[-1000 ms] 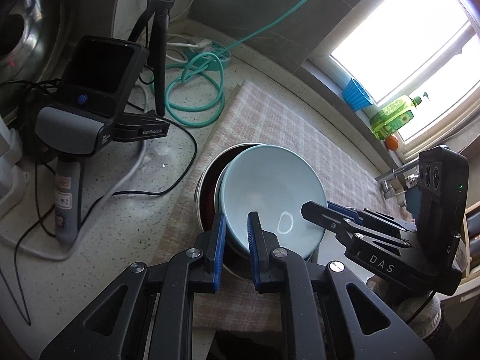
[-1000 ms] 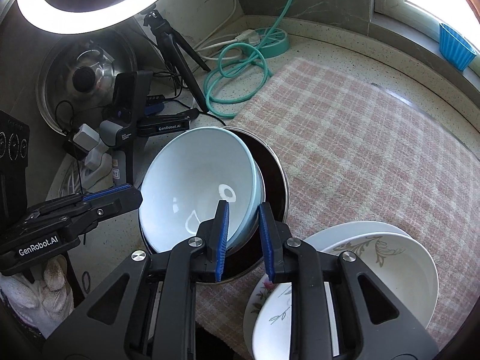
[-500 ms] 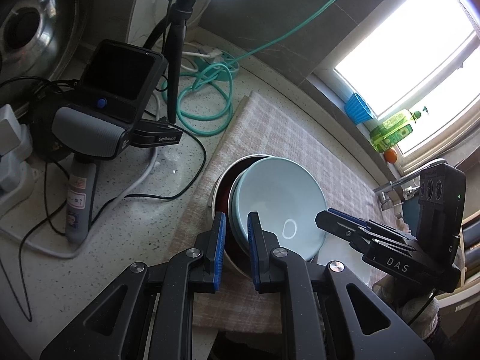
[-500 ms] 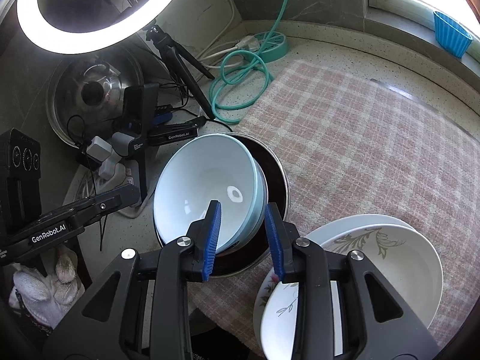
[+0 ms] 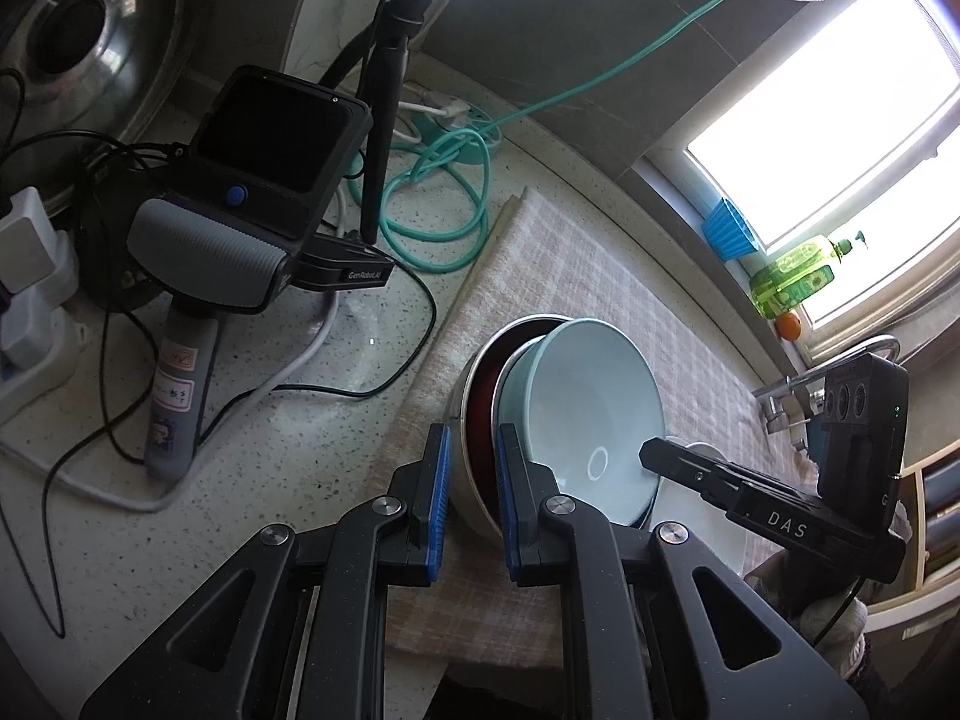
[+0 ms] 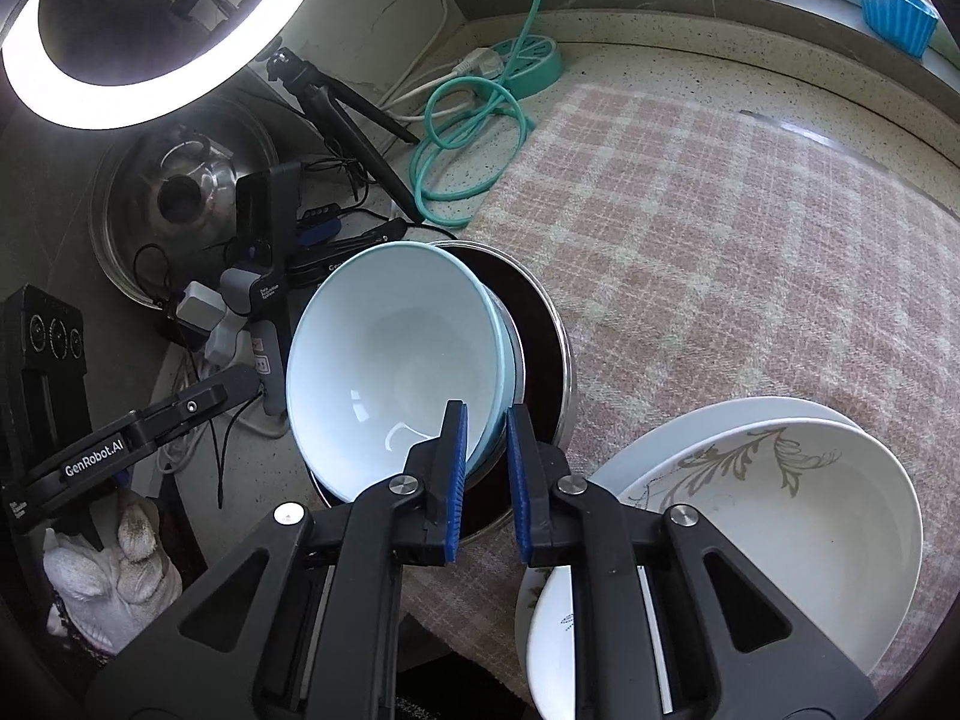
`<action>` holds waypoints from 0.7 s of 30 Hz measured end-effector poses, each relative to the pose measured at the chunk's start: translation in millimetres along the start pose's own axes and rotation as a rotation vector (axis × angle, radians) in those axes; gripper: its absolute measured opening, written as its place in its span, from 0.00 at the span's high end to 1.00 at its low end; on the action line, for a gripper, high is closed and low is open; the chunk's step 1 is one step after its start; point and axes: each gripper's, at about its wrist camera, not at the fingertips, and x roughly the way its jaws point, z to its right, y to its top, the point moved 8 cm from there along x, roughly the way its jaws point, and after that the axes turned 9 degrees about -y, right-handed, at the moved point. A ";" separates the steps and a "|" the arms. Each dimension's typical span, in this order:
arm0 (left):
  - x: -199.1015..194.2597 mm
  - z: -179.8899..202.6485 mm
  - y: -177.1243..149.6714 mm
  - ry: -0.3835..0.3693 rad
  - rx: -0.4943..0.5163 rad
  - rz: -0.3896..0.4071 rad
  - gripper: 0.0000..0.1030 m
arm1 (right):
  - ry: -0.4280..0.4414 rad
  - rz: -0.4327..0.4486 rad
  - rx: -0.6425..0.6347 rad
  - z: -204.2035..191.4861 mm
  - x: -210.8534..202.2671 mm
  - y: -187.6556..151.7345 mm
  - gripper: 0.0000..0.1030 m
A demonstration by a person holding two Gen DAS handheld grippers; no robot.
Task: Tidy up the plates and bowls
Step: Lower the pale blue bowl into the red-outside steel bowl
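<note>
A steel bowl [image 5: 480, 384] with a dark red inside stands on the checked cloth. Light blue bowls [image 5: 588, 414] lean tilted inside it, one nested in the other. My left gripper [image 5: 472, 468] is shut on the steel bowl's near rim. In the right wrist view my right gripper [image 6: 486, 450] is closing on the rim of the light blue bowls [image 6: 390, 360], and its pads press on it. The left gripper [image 6: 240, 384] reaches the steel bowl [image 6: 540, 348] from the left there. White plates with a leaf pattern [image 6: 780, 510] are stacked at the lower right.
The checked cloth [image 6: 720, 240] covers the speckled counter. A teal cable [image 6: 456, 138], a tripod [image 6: 342, 114], a spare gripper on a stand [image 5: 240, 210] and a steel lid [image 6: 174, 192] crowd the left. A blue cup [image 6: 894, 6] and a green bottle [image 5: 798, 276] stand by the window.
My right jaws widened and then closed again on the light blue bowls' rim. The light blue bowls now lean more steeply in the steel bowl. The left grip is unchanged.
</note>
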 end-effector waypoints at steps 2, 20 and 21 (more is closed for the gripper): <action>3.0 -1.8 -1.4 0.004 -0.003 -0.009 0.87 | 0.040 0.004 0.035 3.3 -3.4 1.8 0.73; 28.0 -11.3 -7.1 0.020 -0.022 -0.059 0.88 | -0.031 0.011 0.081 29.4 3.0 9.3 0.68; 29.1 -12.2 -7.2 0.019 -0.027 -0.061 0.87 | -0.033 0.006 0.081 29.4 5.5 8.2 0.69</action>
